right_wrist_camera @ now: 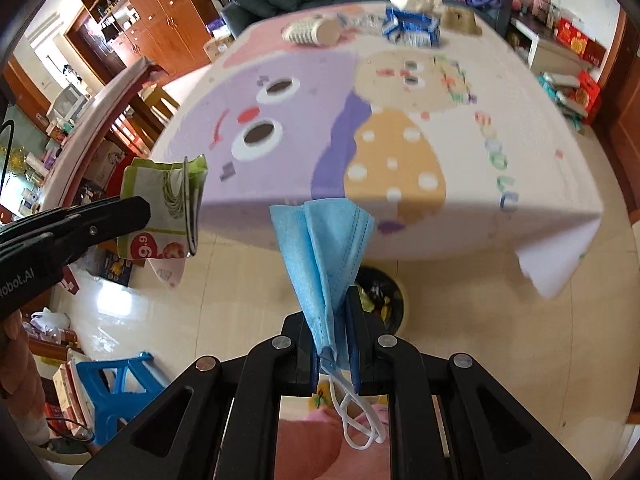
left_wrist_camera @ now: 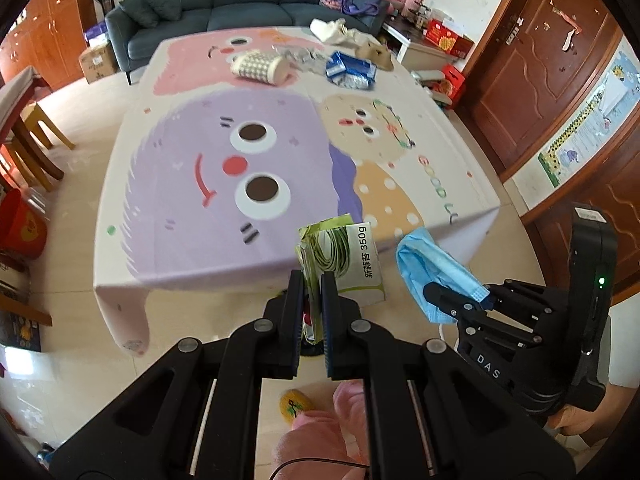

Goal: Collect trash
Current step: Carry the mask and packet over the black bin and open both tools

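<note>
My left gripper point(left_wrist_camera: 312, 284) is shut on a crumpled green food wrapper point(left_wrist_camera: 348, 256), which stands up between the fingers just off the near edge of the table point(left_wrist_camera: 192, 264). To its right, my right gripper point(right_wrist_camera: 331, 316) is shut on a blue face mask point(right_wrist_camera: 324, 248); the mask's white ear loops point(right_wrist_camera: 360, 428) dangle below the fingers. Both are held in the air in front of the table. A bin with a black liner point(right_wrist_camera: 386, 296) stands on the floor under the table edge, partly hidden behind the mask and fingers.
At the table's far end lie a cream bumpy roller point(left_wrist_camera: 260, 66), crumpled clear plastic point(left_wrist_camera: 306, 58), a blue packet point(left_wrist_camera: 350, 70) and a brown paper scrap point(left_wrist_camera: 376, 54). A grey sofa point(left_wrist_camera: 240, 4) stands behind. A blue stool point(right_wrist_camera: 116, 376) is at lower left, wooden chairs point(left_wrist_camera: 36, 136) at left.
</note>
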{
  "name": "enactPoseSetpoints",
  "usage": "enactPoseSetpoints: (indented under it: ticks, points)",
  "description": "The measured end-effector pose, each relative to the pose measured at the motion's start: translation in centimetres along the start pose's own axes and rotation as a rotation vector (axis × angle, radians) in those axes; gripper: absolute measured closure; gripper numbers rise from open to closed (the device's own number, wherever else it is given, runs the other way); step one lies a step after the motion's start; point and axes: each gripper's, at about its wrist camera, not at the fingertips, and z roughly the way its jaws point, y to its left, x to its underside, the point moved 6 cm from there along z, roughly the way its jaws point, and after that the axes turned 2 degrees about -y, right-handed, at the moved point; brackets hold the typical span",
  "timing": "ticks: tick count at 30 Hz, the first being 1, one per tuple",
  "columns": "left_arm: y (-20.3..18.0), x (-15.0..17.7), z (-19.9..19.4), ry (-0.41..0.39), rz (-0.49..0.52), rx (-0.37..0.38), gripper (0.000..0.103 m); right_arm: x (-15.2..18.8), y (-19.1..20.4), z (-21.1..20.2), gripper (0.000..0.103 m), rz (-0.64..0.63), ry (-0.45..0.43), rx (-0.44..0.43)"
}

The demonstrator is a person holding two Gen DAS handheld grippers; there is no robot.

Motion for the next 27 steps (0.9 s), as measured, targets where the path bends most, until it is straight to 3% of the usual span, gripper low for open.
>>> enactPoseSetpoints:
  ticks: [9,18,27]
  points:
    - [-1.5,4.3,6.5,0.117,0.008,-0.018,0.097,4.3,-2.7,8.4,0.092,0.013,0.153,-0.023]
    - [-1.9,11.0,16.9,0.271,-0.062,-0.019,0.097,8.6,-5.7,19.9,0.092,0.037,0.291,-0.018]
    - [-0.3,16.2,27.2,0.33,-0.155,-0.01,0.097,12.0,-7.5,31.7,0.092,0.115,0.36,-0.043]
